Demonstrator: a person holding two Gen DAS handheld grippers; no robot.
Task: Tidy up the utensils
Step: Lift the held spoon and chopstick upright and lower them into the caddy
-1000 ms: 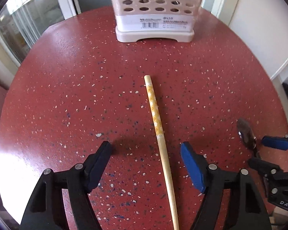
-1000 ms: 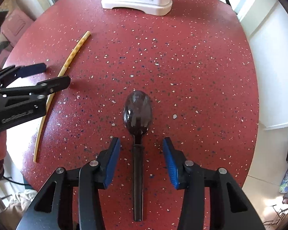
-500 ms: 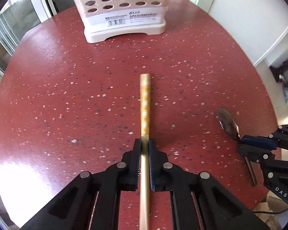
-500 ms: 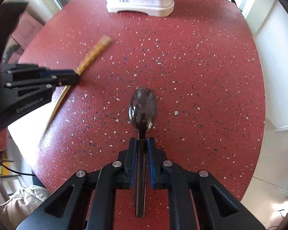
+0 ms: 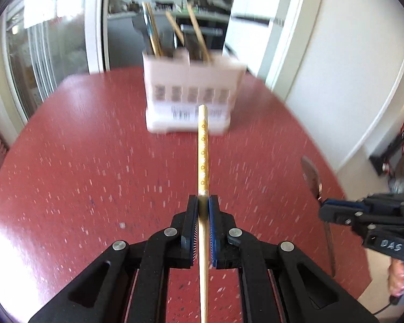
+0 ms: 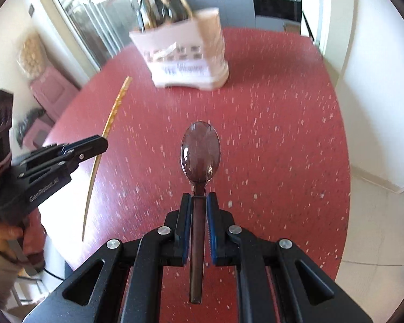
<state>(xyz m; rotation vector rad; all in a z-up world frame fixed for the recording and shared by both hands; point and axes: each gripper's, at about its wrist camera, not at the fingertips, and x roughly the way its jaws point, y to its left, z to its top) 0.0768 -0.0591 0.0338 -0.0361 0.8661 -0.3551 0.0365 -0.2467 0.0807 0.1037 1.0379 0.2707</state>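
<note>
My left gripper is shut on a yellow patterned chopstick, lifted above the red speckled table and pointing at the pale utensil holder. My right gripper is shut on the handle of a dark metal spoon, bowl forward, also raised off the table. The holder stands at the table's far side with several chopsticks upright in it. The right wrist view shows the left gripper with the chopstick at left; the left wrist view shows the right gripper with the spoon at right.
A glass door and dark kitchen units lie beyond the table. A white wall runs along the right. A person's hand holds the right gripper's handle. A pink cabinet stands on the floor at left.
Both grippers closed, the left on the chopstick and the right on the spoon, then lifted them off the table and tilted up, bringing the holder's top into view.
</note>
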